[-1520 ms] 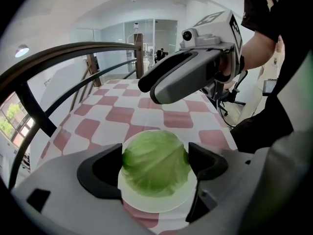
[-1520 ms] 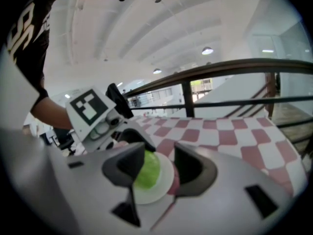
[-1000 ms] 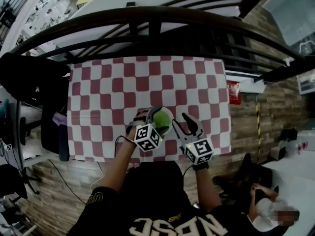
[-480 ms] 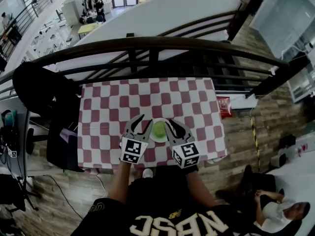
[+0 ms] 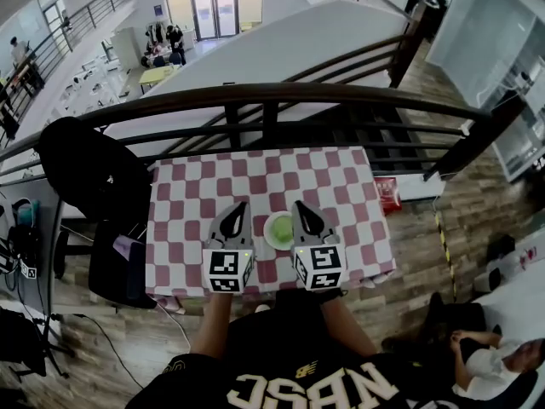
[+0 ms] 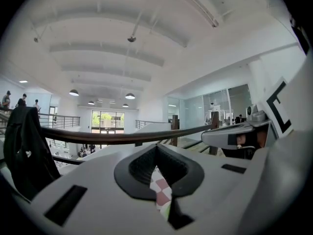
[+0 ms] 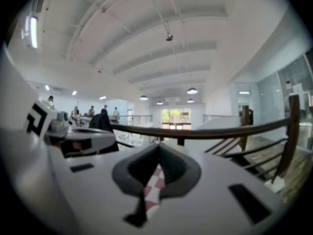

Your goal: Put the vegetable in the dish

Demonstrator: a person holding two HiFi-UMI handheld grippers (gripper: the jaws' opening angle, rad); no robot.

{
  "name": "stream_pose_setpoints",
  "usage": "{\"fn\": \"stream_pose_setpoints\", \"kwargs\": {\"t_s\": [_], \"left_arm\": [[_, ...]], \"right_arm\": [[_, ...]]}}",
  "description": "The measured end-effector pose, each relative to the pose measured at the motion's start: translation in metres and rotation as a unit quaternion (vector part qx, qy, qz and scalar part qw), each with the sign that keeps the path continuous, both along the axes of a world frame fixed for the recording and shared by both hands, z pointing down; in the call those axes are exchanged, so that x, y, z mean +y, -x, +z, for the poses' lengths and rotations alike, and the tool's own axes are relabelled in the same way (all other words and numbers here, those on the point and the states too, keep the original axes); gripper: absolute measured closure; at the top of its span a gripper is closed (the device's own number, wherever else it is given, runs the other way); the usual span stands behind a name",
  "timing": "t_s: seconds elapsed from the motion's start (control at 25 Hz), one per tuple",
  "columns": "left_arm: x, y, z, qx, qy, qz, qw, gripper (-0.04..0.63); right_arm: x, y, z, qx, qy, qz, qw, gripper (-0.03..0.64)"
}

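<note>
Left gripper (image 5: 239, 208) and right gripper (image 5: 301, 207) had jaws pressed together, empty, either side of the dish (image 5: 267, 233) on the checkered tablecloth (image 5: 255, 177). A green vegetable (image 5: 280, 227), kind unclear, lay inside.

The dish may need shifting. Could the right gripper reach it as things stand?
Probably yes: the dish lies just beside the right gripper, nothing between them, though its jaws are shut.

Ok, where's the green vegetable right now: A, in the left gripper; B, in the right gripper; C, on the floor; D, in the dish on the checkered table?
D: the green vegetable lies in the dish between the left gripper and right gripper, both shut with nothing held.
</note>
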State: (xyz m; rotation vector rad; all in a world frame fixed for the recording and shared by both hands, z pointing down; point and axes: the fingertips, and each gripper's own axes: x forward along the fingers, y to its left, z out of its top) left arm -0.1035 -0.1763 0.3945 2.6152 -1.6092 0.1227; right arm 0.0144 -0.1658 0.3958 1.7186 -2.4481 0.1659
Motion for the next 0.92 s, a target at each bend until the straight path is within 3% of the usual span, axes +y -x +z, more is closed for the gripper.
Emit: {"fn": "stream_pose_setpoints", "kwargs": {"t_s": [0.16,0.32,0.56,0.92], "left_arm": [[0.013,-0.008,-0.028,-0.001,-0.042,0.005,0.9991,0.577],[0.021,-0.015,-0.027,-0.002,-0.040,0.010,0.9992,0.577],[0.033,-0.017,-0.024,0.024,-0.049,-0.006,0.9985,0.577],[0.038,-0.024,0.014,0.028,-0.013,0.008,0.9995,0.577]], "right_arm": [[0.009,-0.011,-0.022,-0.025,-0.020,0.013,0.999,0.601],[0.022,-0.016,-0.027,-0.034,-0.027,0.017,0.999,0.601],[0.040,-0.010,-0.012,-0.033,-0.013,0.007,0.999,0.601],[0.052,0.003,0.015,-0.017,0.014,0.002,1.000,0.601]]}}
